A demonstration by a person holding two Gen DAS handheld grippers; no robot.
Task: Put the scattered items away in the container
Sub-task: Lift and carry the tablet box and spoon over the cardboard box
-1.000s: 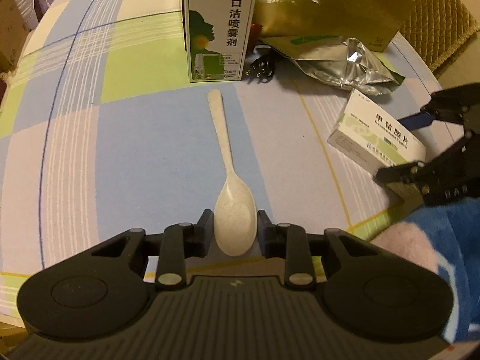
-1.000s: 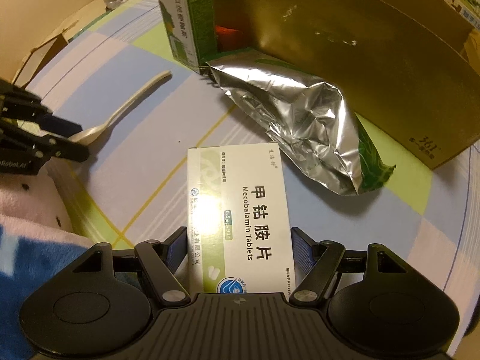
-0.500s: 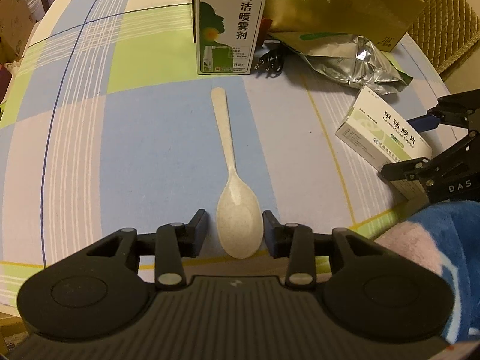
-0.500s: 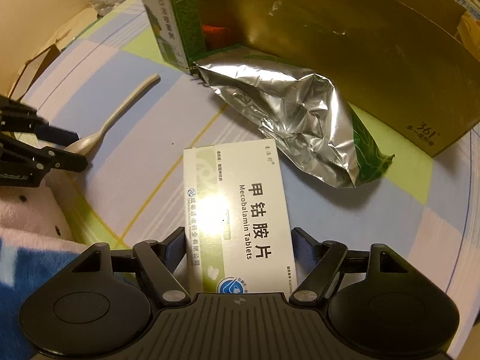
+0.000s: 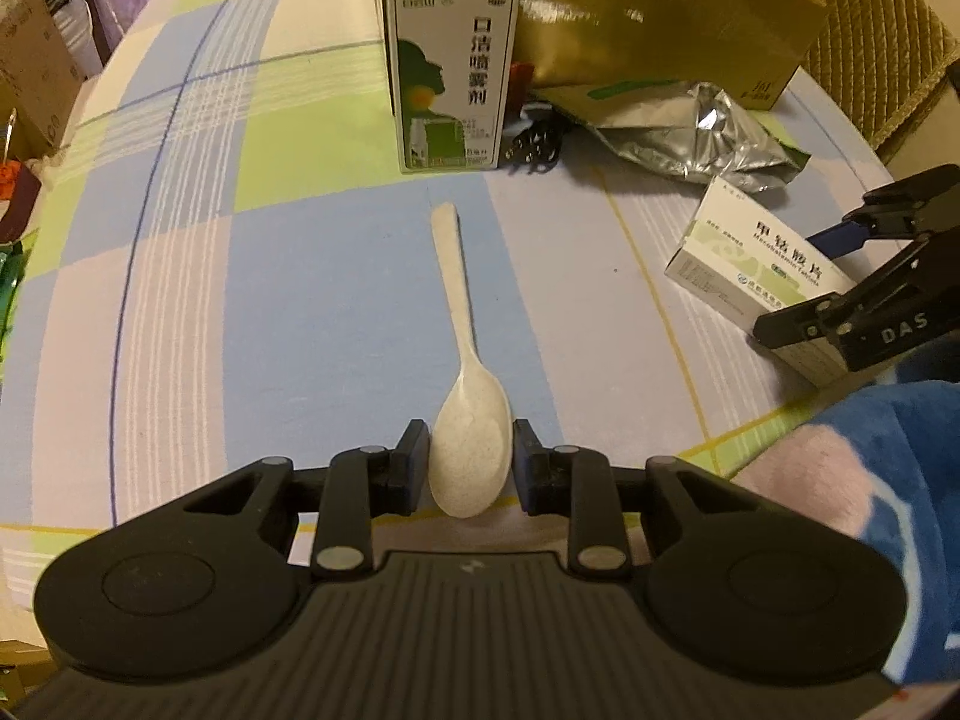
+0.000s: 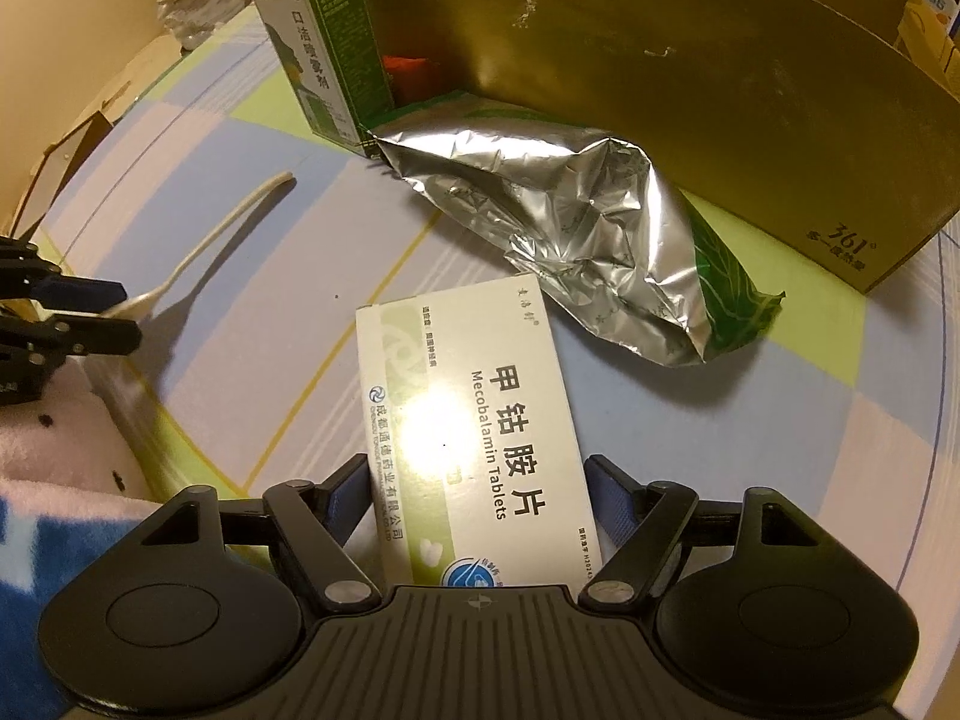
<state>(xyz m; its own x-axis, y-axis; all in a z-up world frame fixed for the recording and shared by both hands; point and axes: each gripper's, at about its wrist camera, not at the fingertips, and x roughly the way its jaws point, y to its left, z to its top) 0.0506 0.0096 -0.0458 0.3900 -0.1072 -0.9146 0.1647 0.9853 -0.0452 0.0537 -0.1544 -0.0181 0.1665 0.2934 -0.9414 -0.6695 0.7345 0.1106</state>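
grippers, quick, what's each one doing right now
Left hand-held gripper: shut on the spoon bowl.
Right hand-held gripper: open, straddling the tablet box, small gaps showing.

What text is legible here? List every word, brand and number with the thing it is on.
"口洁喷雾剂": front of the upright green and white box.
"甲钴胺片" and "Mecobalamin Tablets": white tablet box between the right tool's fingers.
"361°": corner of the gold cardboard box.
"DAS": right tool's finger in the left view.
Small print and barcodes: too small to read.

Crinkled foil pouch [image 6: 576, 228] — glossy carton [image 6: 474, 444], seemingly.
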